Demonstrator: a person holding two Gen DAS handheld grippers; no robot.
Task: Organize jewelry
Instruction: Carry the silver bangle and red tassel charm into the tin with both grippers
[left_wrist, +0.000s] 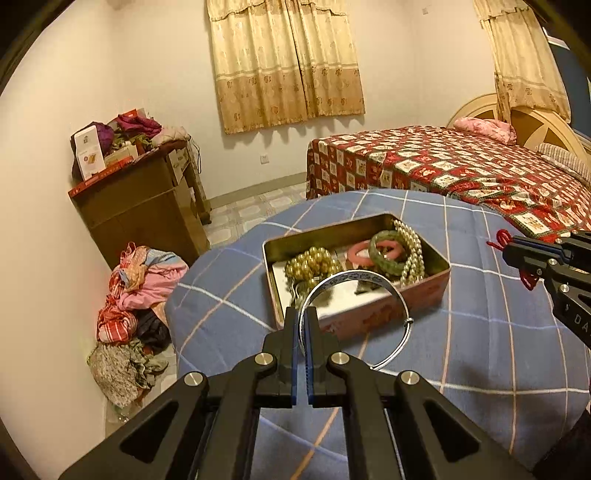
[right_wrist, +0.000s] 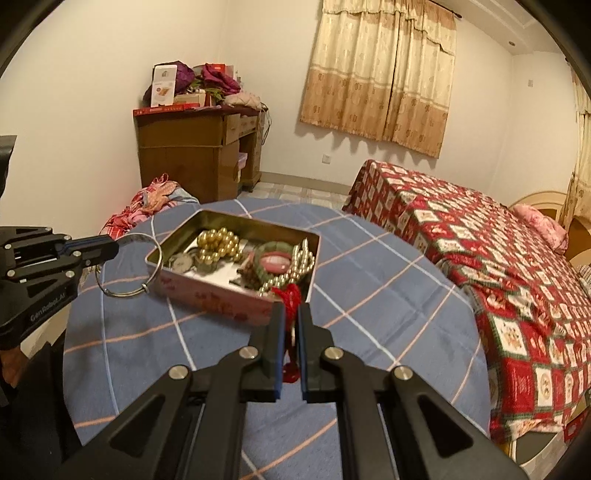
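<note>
My left gripper (left_wrist: 303, 314) is clamped on the silver bangle (left_wrist: 373, 288), low centre of its view, just before the tin (left_wrist: 421, 291). My right gripper (right_wrist: 291, 314) pinches the red cord (right_wrist: 290, 295) (knotted) at the tin's near edge.

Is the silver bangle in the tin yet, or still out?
Out. The left gripper holds the silver bangle shut on its rim, in front of the open tin.
</note>
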